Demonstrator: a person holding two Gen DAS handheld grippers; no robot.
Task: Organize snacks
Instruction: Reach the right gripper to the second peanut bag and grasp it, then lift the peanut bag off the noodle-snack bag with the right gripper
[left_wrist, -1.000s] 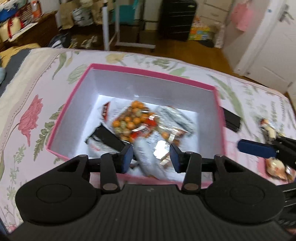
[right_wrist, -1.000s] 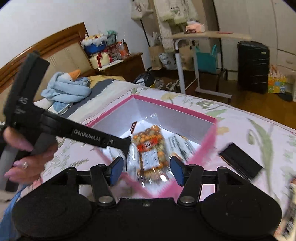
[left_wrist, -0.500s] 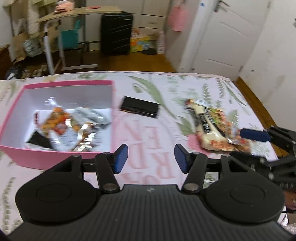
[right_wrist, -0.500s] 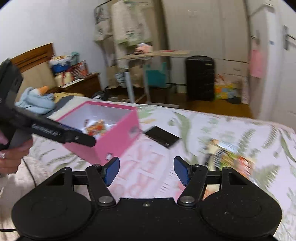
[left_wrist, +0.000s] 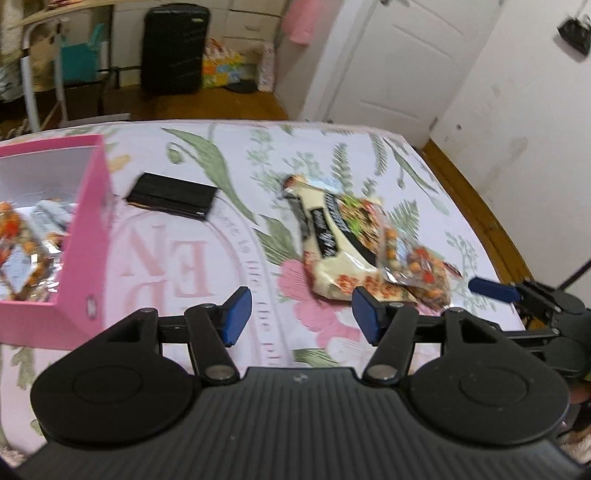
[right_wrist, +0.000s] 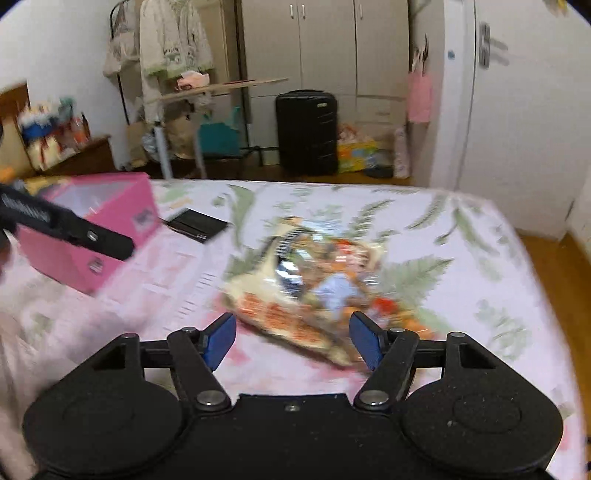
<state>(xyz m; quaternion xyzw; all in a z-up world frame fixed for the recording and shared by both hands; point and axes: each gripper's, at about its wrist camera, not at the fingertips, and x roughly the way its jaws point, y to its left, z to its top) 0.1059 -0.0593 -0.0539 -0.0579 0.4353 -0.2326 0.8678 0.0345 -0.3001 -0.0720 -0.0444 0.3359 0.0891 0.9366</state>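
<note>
Left gripper (left_wrist: 301, 314) and right gripper (right_wrist: 291, 341), jaws just opened further and empty, above the bedspread (left_wrist: 236, 158); snack packets (left_wrist: 354, 243), blurred in the right view, lie near its right edge, pink box (left_wrist: 86, 236) cut off left.

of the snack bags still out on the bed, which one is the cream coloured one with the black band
The larger snack bag, lying nearer the pink box. The smaller clear bag of orange snacks overlaps its far edge.
</note>
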